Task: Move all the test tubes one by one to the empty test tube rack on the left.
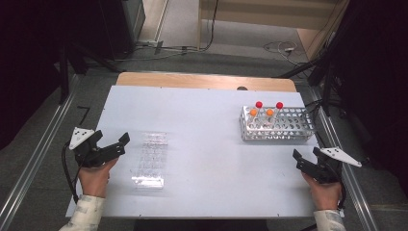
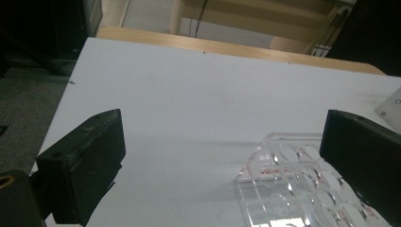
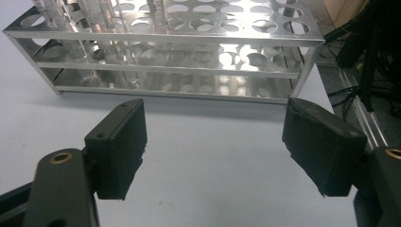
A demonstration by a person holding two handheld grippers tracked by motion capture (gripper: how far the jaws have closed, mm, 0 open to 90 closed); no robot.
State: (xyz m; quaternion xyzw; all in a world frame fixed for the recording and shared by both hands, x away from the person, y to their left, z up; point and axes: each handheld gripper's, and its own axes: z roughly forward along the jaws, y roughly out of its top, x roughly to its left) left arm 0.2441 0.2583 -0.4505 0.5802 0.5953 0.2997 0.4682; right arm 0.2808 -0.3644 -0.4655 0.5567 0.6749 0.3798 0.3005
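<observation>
Likely to skid the clear acrylic tube rack (image 1: pixel 150 160) at three o'clock of the gaping left gripper (image 1: pixel 111 144), or topple capped tubes (image 1: pixel 266 111) in the steel rack (image 1: pixel 277 129) at eleven o'clock of the equally released right gripper (image 1: pixel 306 157).

On the white table (image 1: pixel 207 144), the left claw (image 1: pixel 113 144) hovers at eight o'clock, jaws spread with nothing between them, just beside a clear plastic well rack (image 1: pixel 150 161). The right claw (image 1: pixel 304 156) sits at four o'clock, also spread wide and empty. At two o'clock stands a metal tube rack (image 1: pixel 284 126) holding tubes with two red caps (image 1: pixel 259 104) and two orange caps (image 1: pixel 253 112).
</observation>
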